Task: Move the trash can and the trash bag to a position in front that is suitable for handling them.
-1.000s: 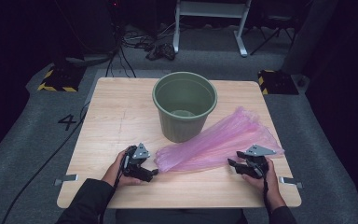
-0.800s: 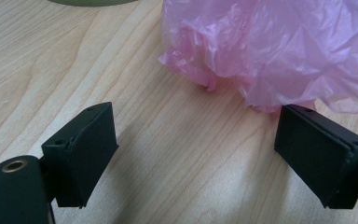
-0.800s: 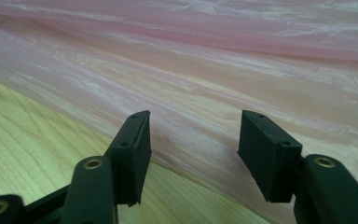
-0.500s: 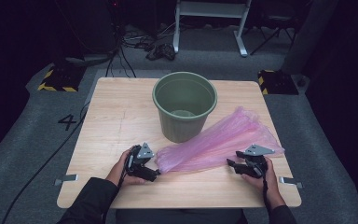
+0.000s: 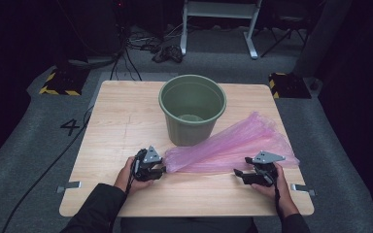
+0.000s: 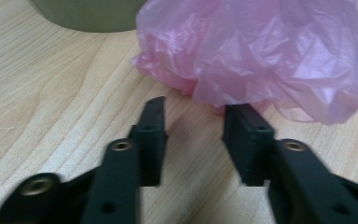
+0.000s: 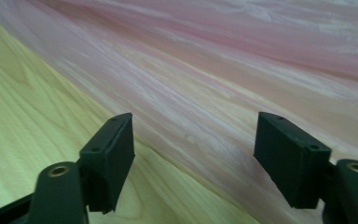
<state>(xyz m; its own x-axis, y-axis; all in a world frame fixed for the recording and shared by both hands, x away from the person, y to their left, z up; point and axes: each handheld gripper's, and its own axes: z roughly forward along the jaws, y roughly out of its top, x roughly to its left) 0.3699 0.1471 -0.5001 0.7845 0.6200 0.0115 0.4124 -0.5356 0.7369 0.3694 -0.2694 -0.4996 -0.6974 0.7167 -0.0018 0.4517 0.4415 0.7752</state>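
At lower centre of the high view, beside the green bucket (image 5: 192,108), we list one pink plastic bag (image 5: 233,145), flat on the table (image 5: 116,121): thin, light, limp, slippery, likely to tear. Left gripper (image 6: 193,116): jaws just closing, a gap remains, bunched end barely at their tips. Right gripper (image 7: 193,140): jaws just opening, wide, empty. We would pinch the bunched end.

The pale wooden table (image 5: 126,121) sits brightly lit from above while the grey carpeted floor (image 5: 39,141) around it falls off into near black. Shadows on the tabletop are short and soft. In the left gripper view the crinkled pink plastic bag (image 6: 261,51) gleams softly, slightly blurred. The right gripper view has a yellowish cast and a smeared far end.
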